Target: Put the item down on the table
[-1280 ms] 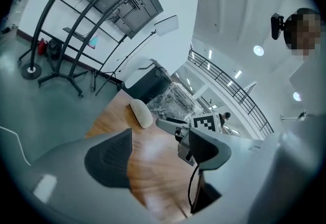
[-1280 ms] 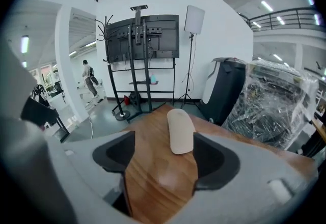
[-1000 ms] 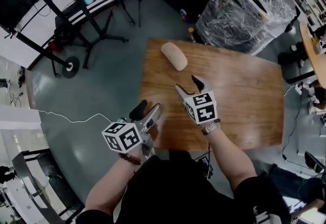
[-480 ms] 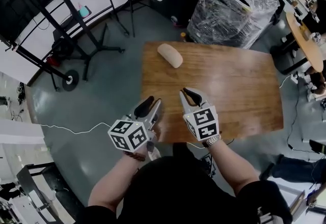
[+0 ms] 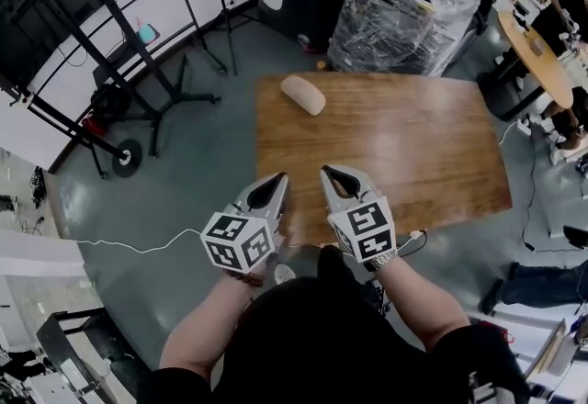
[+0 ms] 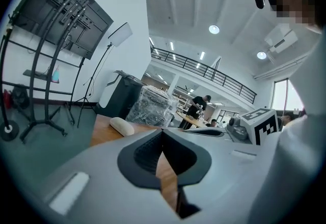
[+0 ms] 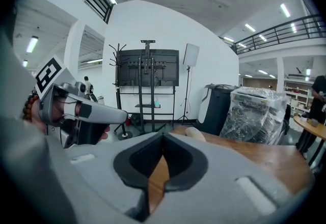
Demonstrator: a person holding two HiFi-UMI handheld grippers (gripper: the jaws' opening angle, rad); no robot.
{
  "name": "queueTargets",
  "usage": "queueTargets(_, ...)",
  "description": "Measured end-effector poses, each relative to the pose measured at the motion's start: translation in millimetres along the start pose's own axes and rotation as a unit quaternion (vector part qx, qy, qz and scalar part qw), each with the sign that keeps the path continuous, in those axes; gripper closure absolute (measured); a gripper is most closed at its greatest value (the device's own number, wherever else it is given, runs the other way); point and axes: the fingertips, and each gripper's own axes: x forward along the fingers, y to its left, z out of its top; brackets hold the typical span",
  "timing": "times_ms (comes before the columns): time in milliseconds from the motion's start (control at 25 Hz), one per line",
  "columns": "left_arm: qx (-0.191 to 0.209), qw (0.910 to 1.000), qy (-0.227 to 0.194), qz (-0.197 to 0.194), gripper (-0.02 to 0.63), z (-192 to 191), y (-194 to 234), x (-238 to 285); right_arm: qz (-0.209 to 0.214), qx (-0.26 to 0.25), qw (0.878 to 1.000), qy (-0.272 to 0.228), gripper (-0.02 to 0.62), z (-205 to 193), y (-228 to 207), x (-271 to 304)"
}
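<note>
A pale oblong loaf-shaped item (image 5: 303, 95) lies alone on the far left corner of the wooden table (image 5: 413, 145); it also shows as the item (image 6: 122, 126) in the left gripper view and the item (image 7: 195, 134) in the right gripper view. My left gripper (image 5: 278, 180) hangs over the table's near left edge, shut with nothing between its tips. My right gripper (image 5: 326, 173) is beside it over the near edge, shut and empty too. Both are well short of the item.
A plastic-wrapped bin (image 5: 404, 7) and a dark cabinet stand behind the table. Black tripod stands (image 5: 156, 53) and a cable (image 5: 138, 241) occupy the floor at left. A round table (image 5: 533, 58) with seated people is at right.
Both grippers have drawn back from over the table toward its near edge, and their jaws have gone from open to shut. The item stayed where it lies.
</note>
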Motion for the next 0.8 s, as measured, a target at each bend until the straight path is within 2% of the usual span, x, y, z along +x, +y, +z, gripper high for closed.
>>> queueTargets(480, 0.063, 0.9974, 0.031, -0.016, 0.597, -15, -12, -17, 0.000, 0.008, 1.000, -0.007, 0.603, -1, 32, -18)
queueTargets(800, 0.066, 0.9970, 0.033, -0.022, 0.597, -17, -15, -22, -0.005, 0.006, 1.000, -0.010, 0.603, 1, 36, -23)
